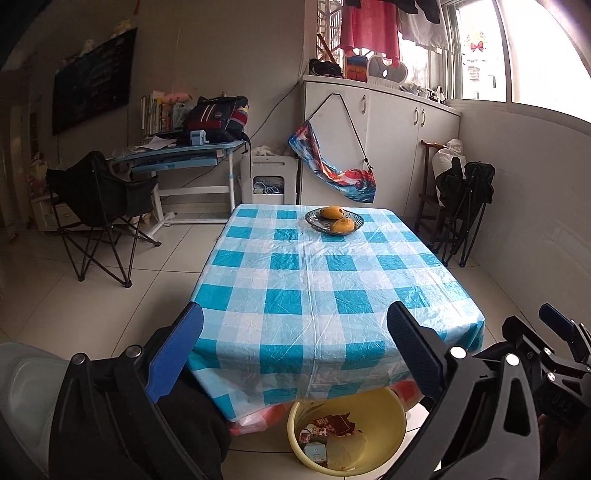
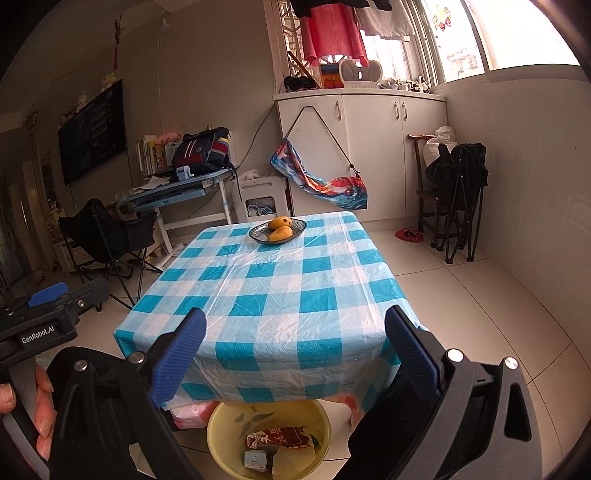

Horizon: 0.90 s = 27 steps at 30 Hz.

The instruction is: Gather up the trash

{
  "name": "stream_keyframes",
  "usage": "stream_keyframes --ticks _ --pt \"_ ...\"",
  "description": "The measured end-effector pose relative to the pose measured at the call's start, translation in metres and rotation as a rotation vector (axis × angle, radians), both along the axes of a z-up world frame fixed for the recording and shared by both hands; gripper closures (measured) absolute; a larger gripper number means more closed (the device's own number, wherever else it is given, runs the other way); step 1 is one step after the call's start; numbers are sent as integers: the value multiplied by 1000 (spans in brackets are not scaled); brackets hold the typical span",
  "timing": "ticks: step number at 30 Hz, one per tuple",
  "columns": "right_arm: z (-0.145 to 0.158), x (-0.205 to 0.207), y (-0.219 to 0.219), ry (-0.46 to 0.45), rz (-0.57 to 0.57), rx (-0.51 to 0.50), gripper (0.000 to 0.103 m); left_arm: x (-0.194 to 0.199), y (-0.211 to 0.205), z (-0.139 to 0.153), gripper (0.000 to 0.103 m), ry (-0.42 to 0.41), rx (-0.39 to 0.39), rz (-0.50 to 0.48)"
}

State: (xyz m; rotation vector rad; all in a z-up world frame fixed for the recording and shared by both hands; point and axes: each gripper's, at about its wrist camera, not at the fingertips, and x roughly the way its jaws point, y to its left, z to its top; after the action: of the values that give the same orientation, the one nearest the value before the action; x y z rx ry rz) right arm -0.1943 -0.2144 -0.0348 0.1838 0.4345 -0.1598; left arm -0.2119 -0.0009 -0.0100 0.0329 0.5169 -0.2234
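While tongs gape | round yellow basin (image 1: 388, 410) holds crumpled wrappers (image 1: 332, 424)

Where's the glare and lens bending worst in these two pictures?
Left wrist view: the window is blown out white, the cabinet edges bow, the corners go dark. Right wrist view: the window is washed out too, and the tablecloth sheen streaks white.

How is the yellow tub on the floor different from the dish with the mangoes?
The yellow tub sits on the floor by the table's near edge; the glass dish sits on the checked tablecloth at the far end. The tub is deep, opaque and holds wrappers; the dish is shallow, see-through and holds two mangoes. Both are round and open-topped.
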Motion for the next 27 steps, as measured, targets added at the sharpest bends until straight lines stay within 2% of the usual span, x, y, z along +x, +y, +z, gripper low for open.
stream_keyframes --ticks 27 --pt "14 -27 20 -50 21 -44 9 -46 18 26 7 -56 -15 45"
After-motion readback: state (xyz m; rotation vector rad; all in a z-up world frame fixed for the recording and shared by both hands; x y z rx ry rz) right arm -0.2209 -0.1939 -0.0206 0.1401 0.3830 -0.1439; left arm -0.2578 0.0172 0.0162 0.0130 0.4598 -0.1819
